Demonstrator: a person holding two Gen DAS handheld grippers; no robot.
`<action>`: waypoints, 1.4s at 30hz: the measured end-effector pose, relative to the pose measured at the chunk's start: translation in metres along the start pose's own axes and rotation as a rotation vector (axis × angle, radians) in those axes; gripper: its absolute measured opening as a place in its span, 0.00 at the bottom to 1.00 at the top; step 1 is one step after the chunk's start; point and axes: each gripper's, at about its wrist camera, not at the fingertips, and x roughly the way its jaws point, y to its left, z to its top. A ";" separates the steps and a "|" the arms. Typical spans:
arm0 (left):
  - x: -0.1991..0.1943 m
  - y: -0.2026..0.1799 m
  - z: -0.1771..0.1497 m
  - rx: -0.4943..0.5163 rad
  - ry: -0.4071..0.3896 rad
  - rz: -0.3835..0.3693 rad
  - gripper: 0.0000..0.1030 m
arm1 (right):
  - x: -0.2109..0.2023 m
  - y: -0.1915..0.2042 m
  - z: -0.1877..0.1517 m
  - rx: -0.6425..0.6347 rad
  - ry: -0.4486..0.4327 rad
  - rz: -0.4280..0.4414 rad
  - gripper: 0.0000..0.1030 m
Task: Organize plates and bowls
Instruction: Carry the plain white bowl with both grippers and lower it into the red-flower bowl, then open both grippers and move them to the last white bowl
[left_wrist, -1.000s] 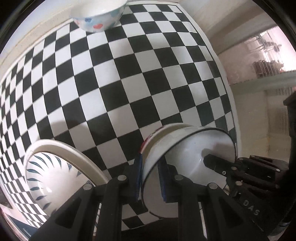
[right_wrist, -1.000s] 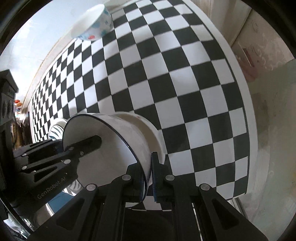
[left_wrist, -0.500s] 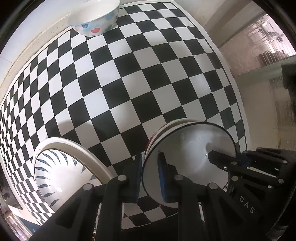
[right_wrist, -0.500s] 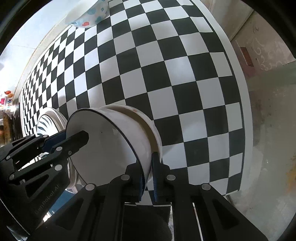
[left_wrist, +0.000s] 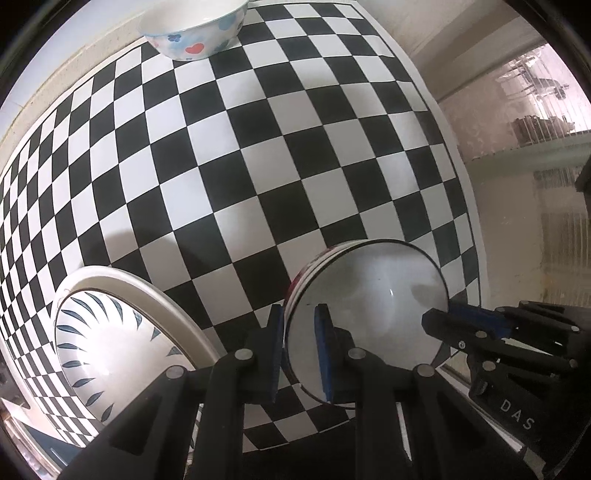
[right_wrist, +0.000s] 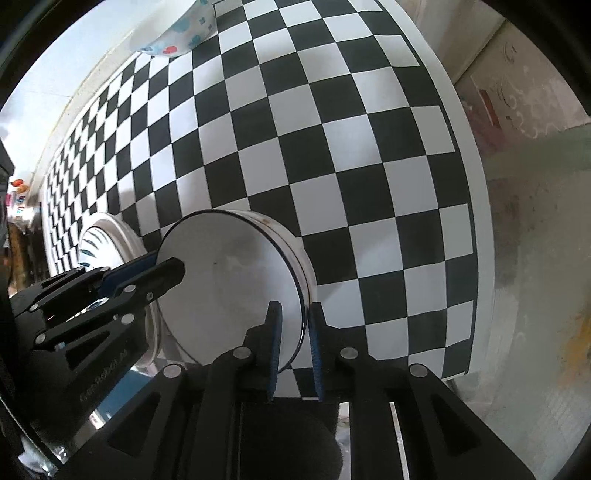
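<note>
A black-and-white checkered cloth (left_wrist: 258, 177) covers the table, with a pale floor (right_wrist: 535, 258) showing beyond its right edge

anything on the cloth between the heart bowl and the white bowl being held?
Nothing: bare checkered cloth between the heart bowl and the white bowl, clearest in the left wrist view.
</note>
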 end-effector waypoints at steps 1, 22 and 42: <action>-0.001 -0.002 0.000 0.004 0.000 0.006 0.14 | -0.001 -0.001 -0.001 -0.003 -0.003 0.004 0.16; -0.101 0.050 0.025 -0.122 -0.248 0.070 0.25 | -0.061 -0.012 0.023 -0.027 -0.121 0.061 0.31; -0.081 0.138 0.191 -0.275 -0.268 0.024 0.25 | -0.063 0.061 0.232 -0.015 -0.246 0.125 0.54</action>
